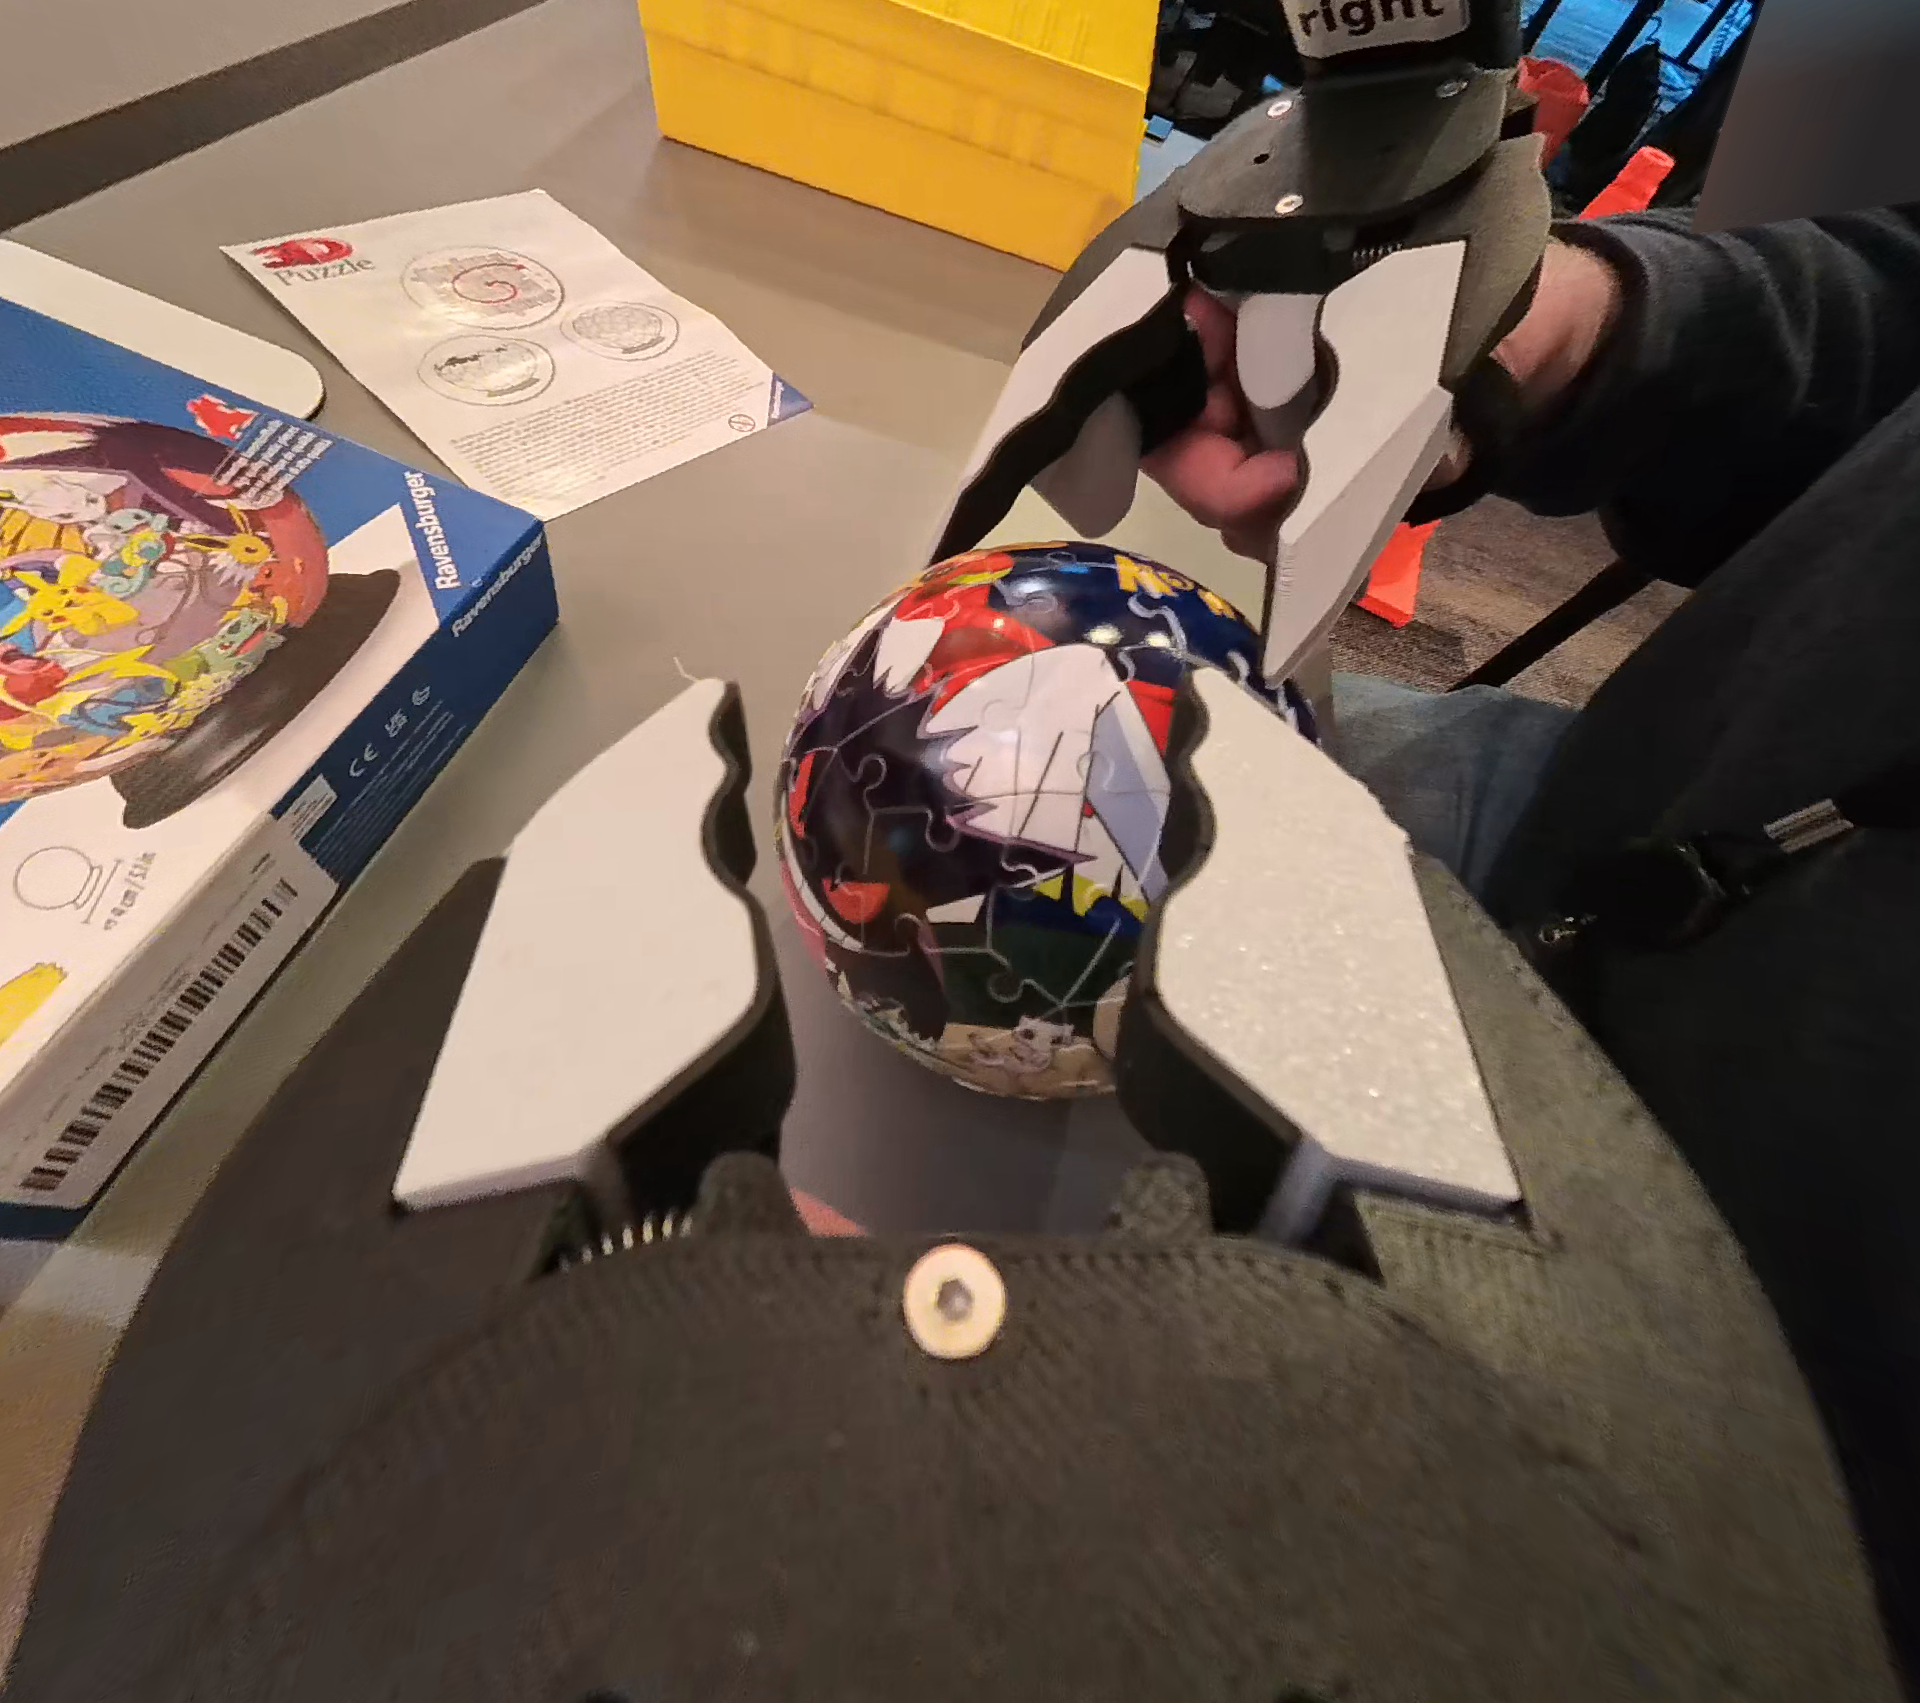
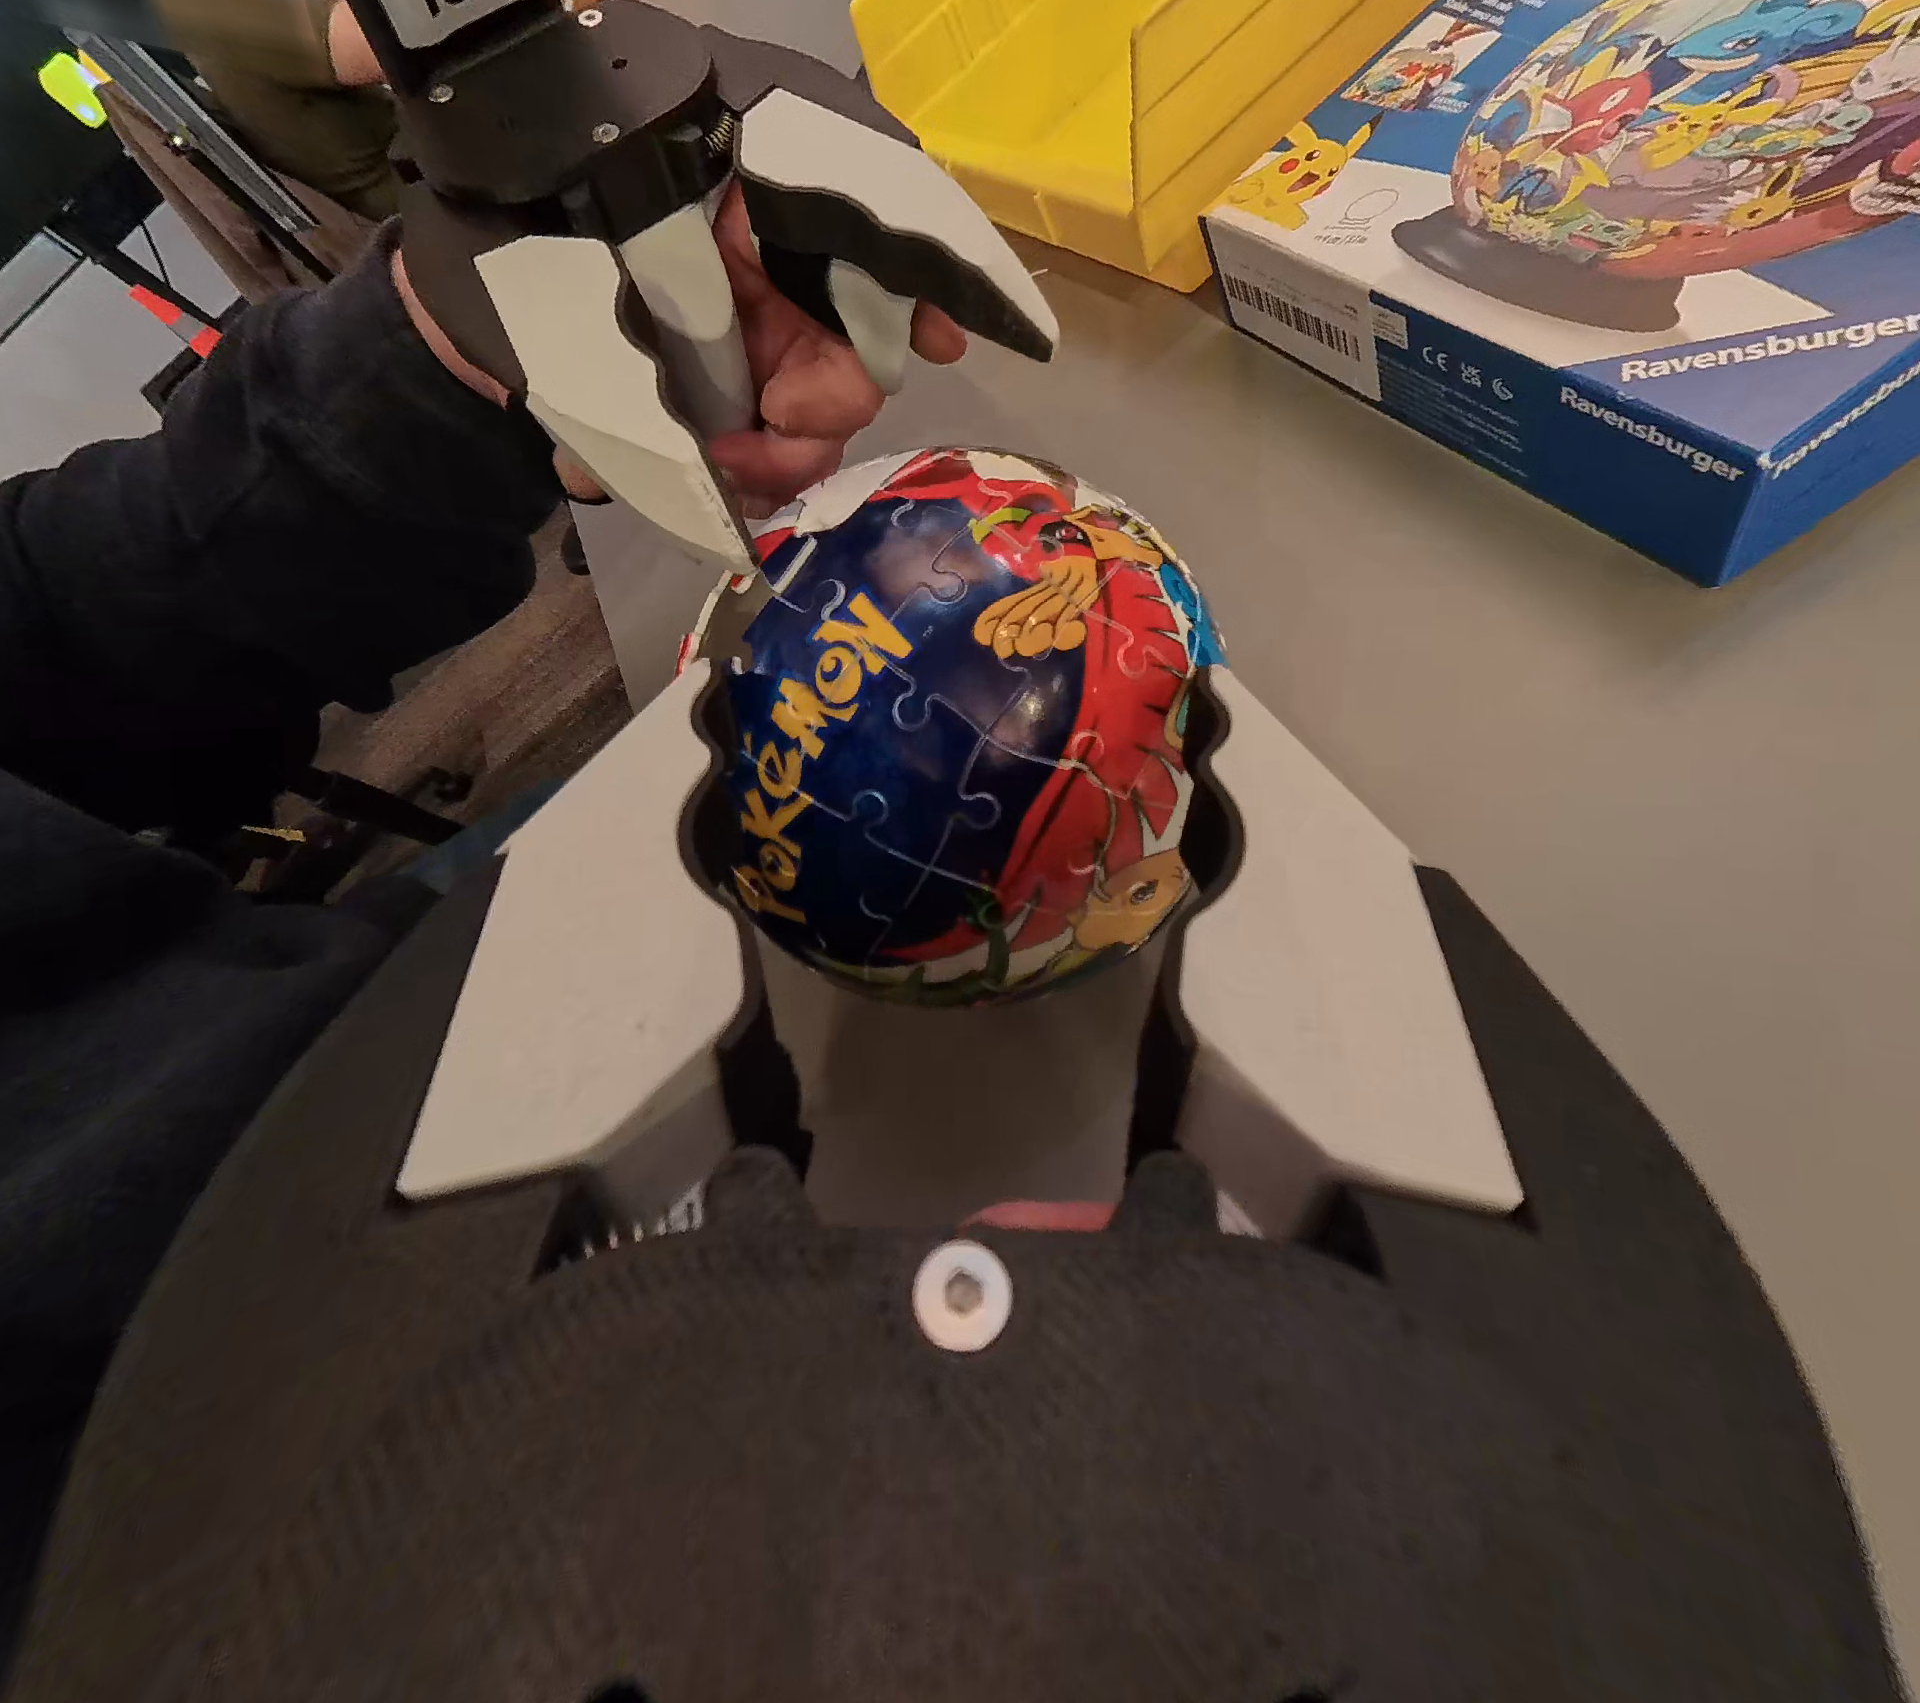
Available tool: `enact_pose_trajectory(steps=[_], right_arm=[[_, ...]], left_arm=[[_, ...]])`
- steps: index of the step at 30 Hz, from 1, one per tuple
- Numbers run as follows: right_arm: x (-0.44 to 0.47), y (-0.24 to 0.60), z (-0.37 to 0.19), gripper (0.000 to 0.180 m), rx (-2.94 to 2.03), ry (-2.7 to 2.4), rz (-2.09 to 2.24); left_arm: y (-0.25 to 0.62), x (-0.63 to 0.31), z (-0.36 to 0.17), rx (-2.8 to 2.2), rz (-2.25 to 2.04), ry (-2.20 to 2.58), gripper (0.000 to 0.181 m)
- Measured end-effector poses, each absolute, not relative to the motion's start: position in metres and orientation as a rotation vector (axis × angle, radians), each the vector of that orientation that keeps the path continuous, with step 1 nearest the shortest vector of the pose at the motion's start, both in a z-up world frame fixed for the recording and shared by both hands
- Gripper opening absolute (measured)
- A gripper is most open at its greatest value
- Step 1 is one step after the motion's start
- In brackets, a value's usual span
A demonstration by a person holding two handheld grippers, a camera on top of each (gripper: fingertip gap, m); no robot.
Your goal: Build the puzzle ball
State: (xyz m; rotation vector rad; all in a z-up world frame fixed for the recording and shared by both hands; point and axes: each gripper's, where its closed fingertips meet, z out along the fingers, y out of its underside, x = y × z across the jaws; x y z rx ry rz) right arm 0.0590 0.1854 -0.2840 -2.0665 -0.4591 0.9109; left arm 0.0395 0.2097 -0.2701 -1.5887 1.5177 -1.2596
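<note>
Two claws at one glossy, colourful plastic puzzle ball [image 2: 961, 723] on the grey desk [image 1: 831, 448].
Right claw [image 2: 961, 697] grips its sides; left claw [image 1: 961, 718] is wide around it. Ball probably light, slippery, its joints fragile: hold the widest part gently.

Left claw [image 1: 961, 703] with pale grey wedge fingers [image 1: 613, 957], wavy black inner pads, black textured body, silver centre screw, right claw [image 2: 961, 697] alike, white label on each handle, dark sleeves [image 1: 1714, 365]
</note>
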Motion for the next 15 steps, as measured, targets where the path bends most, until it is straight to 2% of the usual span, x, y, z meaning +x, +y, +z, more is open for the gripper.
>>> enact_pose_trajectory(steps=[5,9,12,15], right_arm=[[0.058,0.186,-0.283,0.084,-2.065,-0.468,0.907],[0.058,0.187,-0.283,0.085,-2.065,-0.466,0.912],[0.057,0.187,-0.283,0.086,-2.065,-0.462,0.912],[0.058,0.187,-0.283,0.085,-2.065,-0.466,0.910]], left_arm=[[0.214,0.038,-0.267,-1.607,-1.276,1.490,0.079],[0.227,0.038,-0.255,-1.589,-1.221,1.428,0.076],[0.219,0.042,-0.265,-1.555,-1.123,1.524,0.073],[0.217,0.044,-0.265,-1.556,-1.092,1.546,0.080]])
